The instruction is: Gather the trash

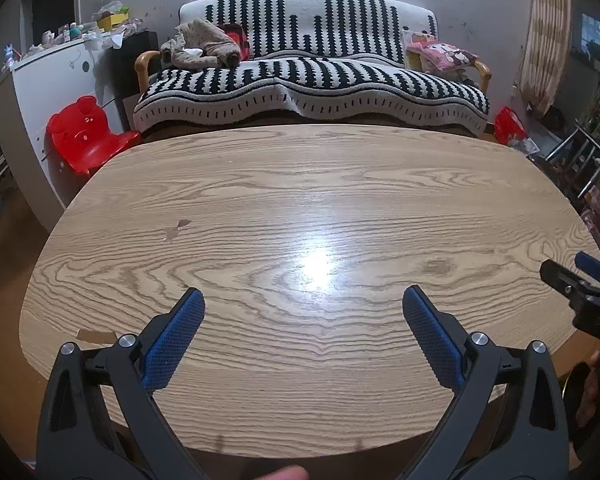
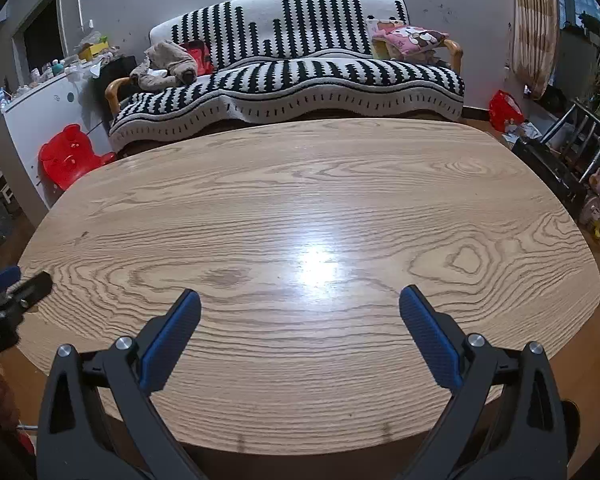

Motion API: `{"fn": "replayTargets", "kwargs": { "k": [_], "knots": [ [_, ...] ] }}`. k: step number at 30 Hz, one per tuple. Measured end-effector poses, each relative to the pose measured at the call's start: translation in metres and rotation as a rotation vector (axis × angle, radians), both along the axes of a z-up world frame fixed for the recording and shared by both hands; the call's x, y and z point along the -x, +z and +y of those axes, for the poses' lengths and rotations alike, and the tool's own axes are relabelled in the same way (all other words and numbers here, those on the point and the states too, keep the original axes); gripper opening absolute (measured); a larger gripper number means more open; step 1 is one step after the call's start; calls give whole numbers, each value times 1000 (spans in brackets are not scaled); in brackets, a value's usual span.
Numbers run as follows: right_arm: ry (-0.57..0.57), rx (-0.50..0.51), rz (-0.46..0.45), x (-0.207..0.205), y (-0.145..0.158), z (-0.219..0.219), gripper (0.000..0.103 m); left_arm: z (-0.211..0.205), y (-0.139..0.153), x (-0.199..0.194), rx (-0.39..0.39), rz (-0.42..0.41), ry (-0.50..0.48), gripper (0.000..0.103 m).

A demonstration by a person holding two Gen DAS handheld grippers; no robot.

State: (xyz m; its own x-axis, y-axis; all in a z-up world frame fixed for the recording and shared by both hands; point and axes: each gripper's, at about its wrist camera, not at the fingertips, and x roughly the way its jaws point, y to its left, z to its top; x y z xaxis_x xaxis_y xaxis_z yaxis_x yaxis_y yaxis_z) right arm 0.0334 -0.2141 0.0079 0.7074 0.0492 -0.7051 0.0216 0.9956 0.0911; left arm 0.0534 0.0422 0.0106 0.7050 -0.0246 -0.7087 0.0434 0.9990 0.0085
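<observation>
- Left gripper sits low in the frame, fingers spread wide, nothing between the blue pads.
- Right gripper is just the same: wide apart, holding nothing, hovering over the near edge of the wooden table.
- Each tool peeks into the other's view, at the right edge of the left view and the left edge of the right one.
- Trash? Only a small tan scrap of paper or card at lower left of the left view, lying at the table's edge just beside the left finger.
- Up top, a black-and-white striped sofa; a red chair at middle left.
</observation>
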Motion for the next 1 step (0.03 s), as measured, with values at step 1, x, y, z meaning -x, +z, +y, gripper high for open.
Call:
{"fn": "replayTargets", "kwargs": {
  "k": [1],
  "knots": [
    [2,-2,-4,1,2,0,96,0,0,-1,-4,1,-1,96]
  ]
}}
